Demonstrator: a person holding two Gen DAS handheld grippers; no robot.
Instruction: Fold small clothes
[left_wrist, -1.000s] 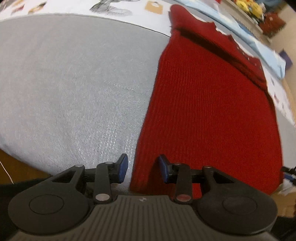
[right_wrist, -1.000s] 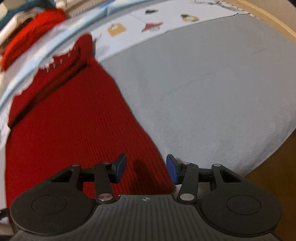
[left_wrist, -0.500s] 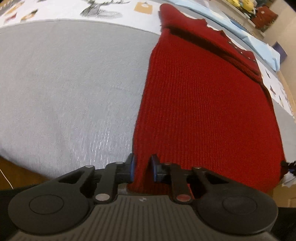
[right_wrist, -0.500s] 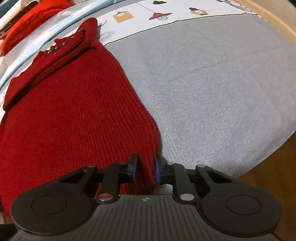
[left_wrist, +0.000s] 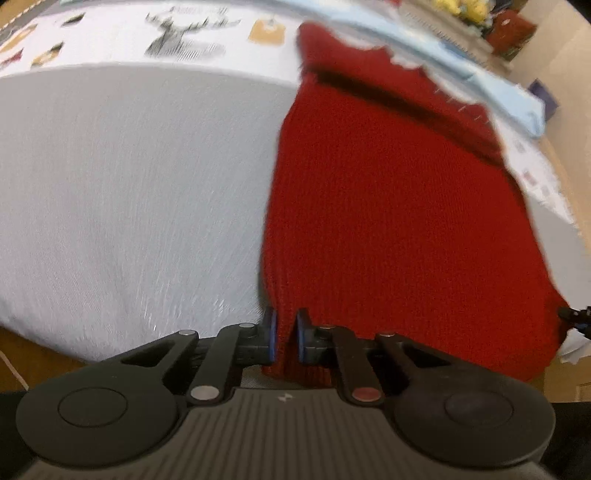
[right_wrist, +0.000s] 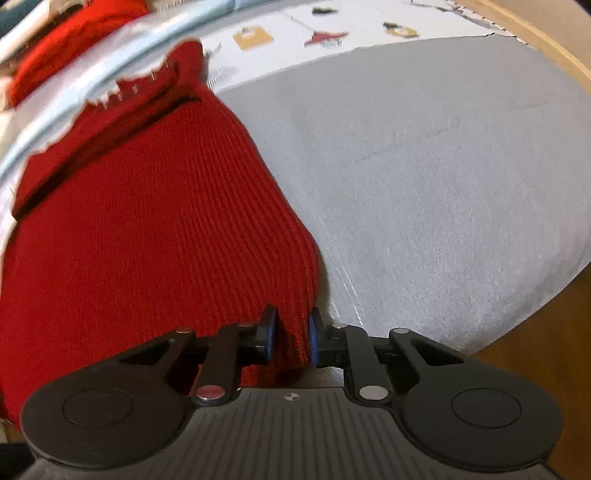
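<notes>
Gripping, item one: my left gripper, jaws nearly closed, pinches the near left corner of the red knit garment. Item two: my right gripper, jaws likewise narrowed onto fabric, clamps the near right corner of the same garment. Garment extends forward from both sets of fingers, spread over a grey cloth surface; its far end reaches a white patterned sheet.

Black handheld grippers, blue pads

Left gripper and right gripper — ribbed grey housing, round black discs, silver and red pivot pins
</notes>
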